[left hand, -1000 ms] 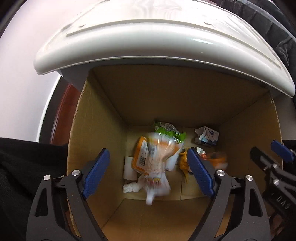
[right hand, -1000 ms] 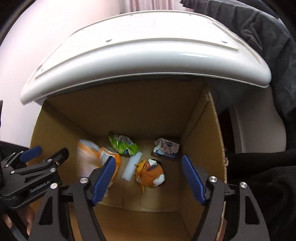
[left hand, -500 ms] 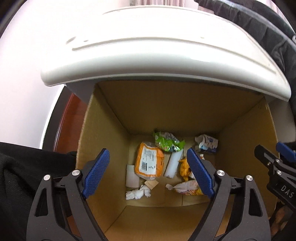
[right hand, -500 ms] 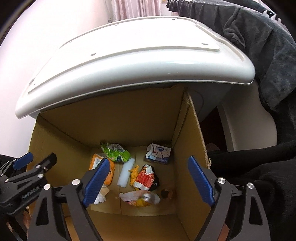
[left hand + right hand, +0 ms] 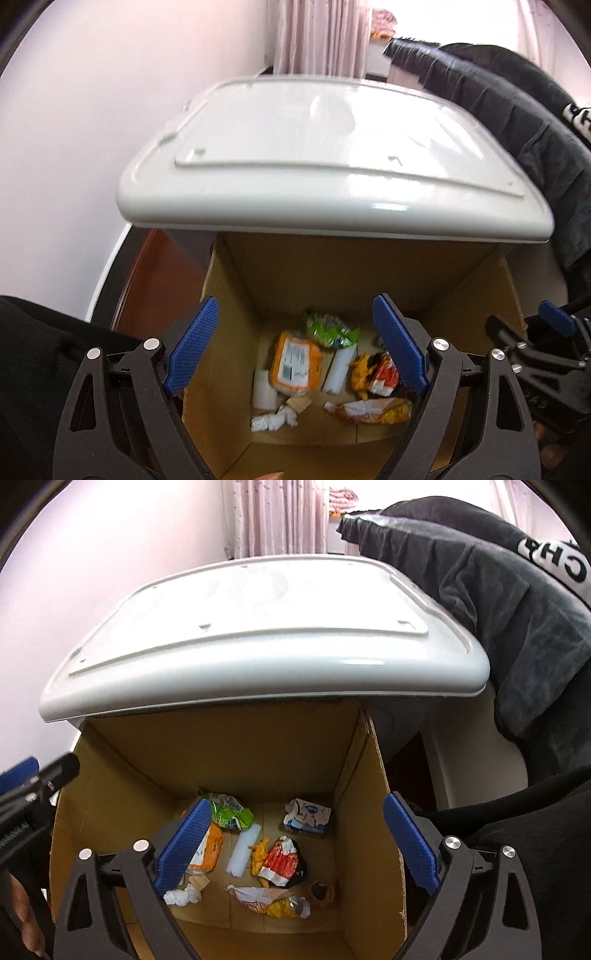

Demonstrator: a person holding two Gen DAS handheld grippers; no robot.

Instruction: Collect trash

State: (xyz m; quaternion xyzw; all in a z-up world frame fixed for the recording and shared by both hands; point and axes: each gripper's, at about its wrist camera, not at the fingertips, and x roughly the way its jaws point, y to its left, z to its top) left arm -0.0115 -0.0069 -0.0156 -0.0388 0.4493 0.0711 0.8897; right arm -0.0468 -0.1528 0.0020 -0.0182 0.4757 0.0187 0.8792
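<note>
An open cardboard box (image 5: 332, 273) (image 5: 221, 753) holds the trash on its floor: an orange labelled packet (image 5: 295, 363), a green wrapper (image 5: 330, 328), a red wrapper (image 5: 282, 860), a yellow-white snack bag (image 5: 269, 897), crumpled tissue (image 5: 273, 421) and a white-blue carton (image 5: 306, 816). My left gripper (image 5: 294, 314) hangs open above the box, with nothing in it. My right gripper (image 5: 297, 799) hovers beside it, jaws still opening, nothing between them. Each gripper shows at the edge of the other's view.
A white plastic lid (image 5: 325, 166) (image 5: 258, 627) overhangs the box's far side. Dark clothing (image 5: 498, 590) is draped at the right. A pale wall (image 5: 92, 110) and pink curtain (image 5: 317, 37) stand behind. Dark sleeves flank both grippers.
The snack bag, blurred in mid-fall a second ago, now lies on the box floor. The right jaws have widened. Both grippers have risen and tilted up, showing more of the lid.
</note>
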